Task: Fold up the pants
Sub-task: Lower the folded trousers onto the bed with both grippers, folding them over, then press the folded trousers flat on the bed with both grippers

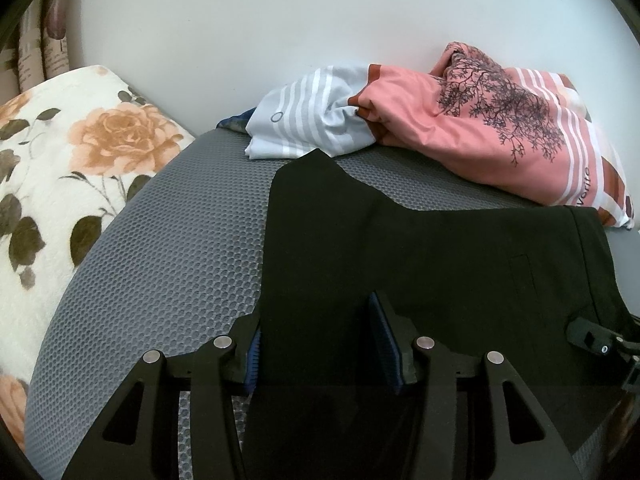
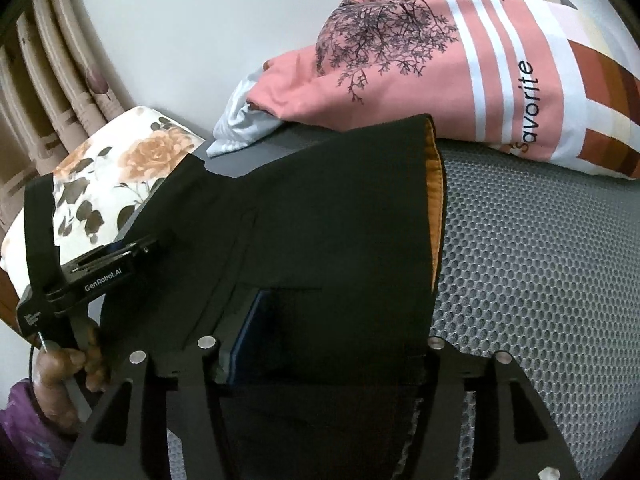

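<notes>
The left hand-held gripper [image 1: 320, 344] has its two blue pads [image 1: 384, 344] apart. The black pants [image 1: 400, 260] lie between them. The cloth looks flat and loose there, and the pads do not squeeze it, so this hand-held gripper is released.

The right hand-held gripper [image 2: 324, 332] is released too. Only its left blue pad [image 2: 248, 332] shows; the other one hides under the black cloth. The pants [image 2: 320, 220] lie across the gap between the fingers, and nothing pinches them.

In the right wrist view, the left hand-held gripper [image 2: 92, 276] shows from the side, with white letters on it. A hand [image 2: 72, 364] grips its handle, and a purple sleeve [image 2: 24, 420] sits below that hand.

The pants lie flat on a grey bed [image 1: 160, 260] with a bumpy honeycomb top. They look folded so one leg lies on the other. The long way of the pants runs from left to right in the left wrist view. The wide waist end, with an orange lining [image 2: 436, 200] at its edge, is on the right. A pointed bit of the pants, the crotch, sticks out toward the far side of the bed. A thin pocket line [image 1: 524, 268] shows on the cloth near the waist.

Behind the pants, a pink blanket [image 1: 500, 136] with a dark tree print and white stripes lies bunched by the white wall [image 1: 280, 20]. A flowery pillow [image 1: 60, 160] sits on the left. Curtains [image 2: 52, 60] hang in the far corner.
</notes>
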A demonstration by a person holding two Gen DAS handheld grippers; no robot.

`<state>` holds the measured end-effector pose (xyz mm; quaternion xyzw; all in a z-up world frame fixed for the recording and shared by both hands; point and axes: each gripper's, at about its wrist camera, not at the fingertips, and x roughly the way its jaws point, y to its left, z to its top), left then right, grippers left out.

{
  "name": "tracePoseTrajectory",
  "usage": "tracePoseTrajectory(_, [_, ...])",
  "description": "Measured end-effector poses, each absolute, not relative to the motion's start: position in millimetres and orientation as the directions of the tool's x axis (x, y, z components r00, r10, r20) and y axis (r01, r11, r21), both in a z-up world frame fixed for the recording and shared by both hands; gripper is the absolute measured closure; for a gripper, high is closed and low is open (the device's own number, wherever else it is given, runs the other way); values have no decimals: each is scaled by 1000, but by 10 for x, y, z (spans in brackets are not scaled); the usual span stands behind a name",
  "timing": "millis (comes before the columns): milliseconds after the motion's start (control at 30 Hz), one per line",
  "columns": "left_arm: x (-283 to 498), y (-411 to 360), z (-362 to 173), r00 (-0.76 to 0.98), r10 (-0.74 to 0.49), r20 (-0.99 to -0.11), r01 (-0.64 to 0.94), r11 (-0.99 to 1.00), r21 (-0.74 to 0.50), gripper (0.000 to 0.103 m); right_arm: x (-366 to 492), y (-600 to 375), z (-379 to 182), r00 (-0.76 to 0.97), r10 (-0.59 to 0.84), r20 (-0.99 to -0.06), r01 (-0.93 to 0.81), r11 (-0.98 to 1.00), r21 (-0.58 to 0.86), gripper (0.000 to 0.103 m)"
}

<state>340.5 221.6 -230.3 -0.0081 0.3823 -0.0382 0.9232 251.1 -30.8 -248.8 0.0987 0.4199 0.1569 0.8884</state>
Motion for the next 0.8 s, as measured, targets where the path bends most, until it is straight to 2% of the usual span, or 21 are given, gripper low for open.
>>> tracePoseTrajectory(800, [3400,2218,-2286,707,-48,-705,41,999,-26,49,2526,-237,-2497,598,335,-728,-200,942,270,38])
